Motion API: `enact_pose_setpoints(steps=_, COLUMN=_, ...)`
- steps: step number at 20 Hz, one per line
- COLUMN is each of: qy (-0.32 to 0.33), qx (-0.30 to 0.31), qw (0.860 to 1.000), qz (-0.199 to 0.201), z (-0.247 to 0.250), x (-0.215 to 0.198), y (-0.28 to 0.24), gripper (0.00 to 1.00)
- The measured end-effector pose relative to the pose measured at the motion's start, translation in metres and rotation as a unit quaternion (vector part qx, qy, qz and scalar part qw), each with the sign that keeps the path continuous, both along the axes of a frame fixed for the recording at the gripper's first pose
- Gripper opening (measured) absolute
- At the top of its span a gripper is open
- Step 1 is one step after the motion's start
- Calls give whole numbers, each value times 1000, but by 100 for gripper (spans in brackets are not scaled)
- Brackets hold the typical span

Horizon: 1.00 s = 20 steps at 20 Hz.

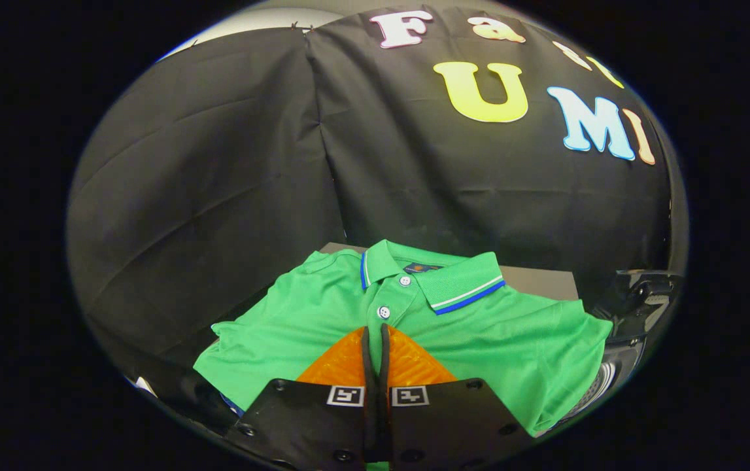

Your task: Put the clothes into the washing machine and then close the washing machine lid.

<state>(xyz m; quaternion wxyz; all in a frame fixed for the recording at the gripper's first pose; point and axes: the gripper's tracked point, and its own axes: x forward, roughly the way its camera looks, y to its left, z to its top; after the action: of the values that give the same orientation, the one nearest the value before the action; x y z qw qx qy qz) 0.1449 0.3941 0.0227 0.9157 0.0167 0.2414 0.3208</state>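
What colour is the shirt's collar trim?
Blue and white stripes edge the green collar, clearest in the gripper view.

Honestly nothing readable here: the neck tag (422, 267) inside the green polo shirt (479, 333) collar is too tiny to make out.

Brightness: even and moderate; the green shirt (322, 327) is well lit, the black cloth wall (218, 196) stays dim.
Light source: from above and in front, judging by the soft sheen on the cloth folds.
Shadows: soft, deepest under the shirt's left edge.
Glare: small highlights on the dark machine (623, 347) beside the shirt.
Sharpness: shirt collar crisp; the closed claw (375, 332) is slightly soft.
Distortion: strong fisheye bending near the edges.
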Motion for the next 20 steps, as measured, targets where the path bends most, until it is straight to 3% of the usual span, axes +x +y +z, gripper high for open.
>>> enact_pose_setpoints(steps=10, qy=-47, qx=87, qw=995, qz=9, z=70, x=-11, y=-8, gripper=1)
enact_pose_setpoints(steps=20, qy=-80, qx=128, qw=989, qz=-3, z=120, x=-6, y=-64, gripper=1)
